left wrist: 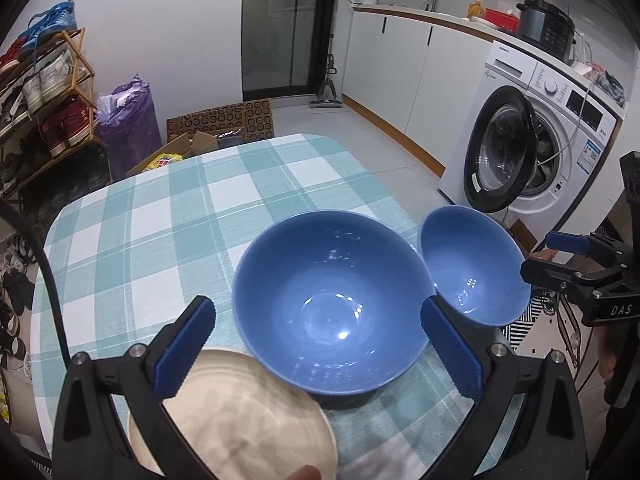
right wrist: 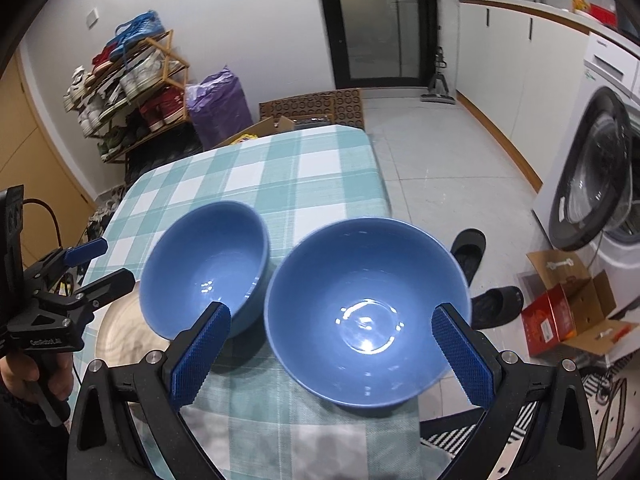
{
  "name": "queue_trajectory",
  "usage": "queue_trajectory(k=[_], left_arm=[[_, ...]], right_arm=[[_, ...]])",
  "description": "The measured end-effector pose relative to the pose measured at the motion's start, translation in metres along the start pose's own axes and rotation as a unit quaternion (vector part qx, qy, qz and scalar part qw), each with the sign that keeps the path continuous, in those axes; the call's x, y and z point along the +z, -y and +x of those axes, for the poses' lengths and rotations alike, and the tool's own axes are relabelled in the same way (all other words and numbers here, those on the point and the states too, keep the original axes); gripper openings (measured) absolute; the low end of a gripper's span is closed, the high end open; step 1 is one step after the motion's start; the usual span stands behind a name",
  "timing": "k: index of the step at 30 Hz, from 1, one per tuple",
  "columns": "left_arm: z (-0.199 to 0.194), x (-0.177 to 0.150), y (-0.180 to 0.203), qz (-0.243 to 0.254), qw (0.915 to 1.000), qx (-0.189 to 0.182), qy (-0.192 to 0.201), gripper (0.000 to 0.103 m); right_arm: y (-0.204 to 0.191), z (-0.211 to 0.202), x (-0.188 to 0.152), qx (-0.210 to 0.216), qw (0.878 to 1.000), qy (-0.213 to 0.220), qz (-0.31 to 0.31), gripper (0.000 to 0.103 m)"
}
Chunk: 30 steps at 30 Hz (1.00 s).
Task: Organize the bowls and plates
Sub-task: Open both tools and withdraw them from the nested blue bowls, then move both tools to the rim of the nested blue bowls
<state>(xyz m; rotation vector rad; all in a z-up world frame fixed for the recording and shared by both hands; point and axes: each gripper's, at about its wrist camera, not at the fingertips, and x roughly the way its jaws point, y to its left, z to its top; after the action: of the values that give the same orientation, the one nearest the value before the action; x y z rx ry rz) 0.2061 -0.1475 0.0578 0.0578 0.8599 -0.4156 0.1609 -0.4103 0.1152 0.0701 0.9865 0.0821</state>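
Observation:
Two blue bowls stand side by side on the checked tablecloth (left wrist: 152, 216). My left gripper (left wrist: 320, 350) hangs open above the left bowl (left wrist: 332, 304), its pads clear of the rim. A cream plate (left wrist: 236, 412) lies under its left finger, close to the table's near edge. In the right wrist view my right gripper (right wrist: 330, 358) is open over the right bowl (right wrist: 368, 308), touching nothing. The left bowl (right wrist: 208, 268), the plate (right wrist: 128, 332) and the left gripper (right wrist: 116, 262) show at that view's left. The right bowl (left wrist: 476, 268) and right gripper (left wrist: 538, 256) appear at the left wrist view's right.
The right bowl sits at the table's right edge, over the floor with black slippers (right wrist: 468, 248) and an open cardboard box (right wrist: 568, 308). A washing machine (left wrist: 536, 148) with its door open stands to the right. A shoe rack (right wrist: 132, 92) and purple bag (right wrist: 218, 104) stand beyond the table.

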Motion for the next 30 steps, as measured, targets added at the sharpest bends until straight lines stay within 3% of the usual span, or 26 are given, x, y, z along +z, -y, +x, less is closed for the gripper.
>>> queue_trajectory(k=[13,24,28,30], left_arm=[[0.02,0.012,0.041,0.043,0.9987,-0.024,-0.016,0.103],[0.043,0.023,0.068,0.069,0.9964,-0.042,-0.025,0.102],[0.051,0.028,0.076,0.081,0.9953,-0.046,-0.023,0.099],[0.055,0.03,0.08,0.088,0.9944,-0.053,-0.025,0.092]], right_arm=[[0.042,0.005,-0.014,-0.024,0.999,-0.016,0.041,0.102],[0.062,0.023,-0.022,-0.018,0.998,-0.036,0.055,0.102],[0.065,0.03,-0.023,-0.016,0.998,-0.041,0.054,0.102],[0.067,0.033,-0.023,-0.014,0.997,-0.043,0.057,0.102]])
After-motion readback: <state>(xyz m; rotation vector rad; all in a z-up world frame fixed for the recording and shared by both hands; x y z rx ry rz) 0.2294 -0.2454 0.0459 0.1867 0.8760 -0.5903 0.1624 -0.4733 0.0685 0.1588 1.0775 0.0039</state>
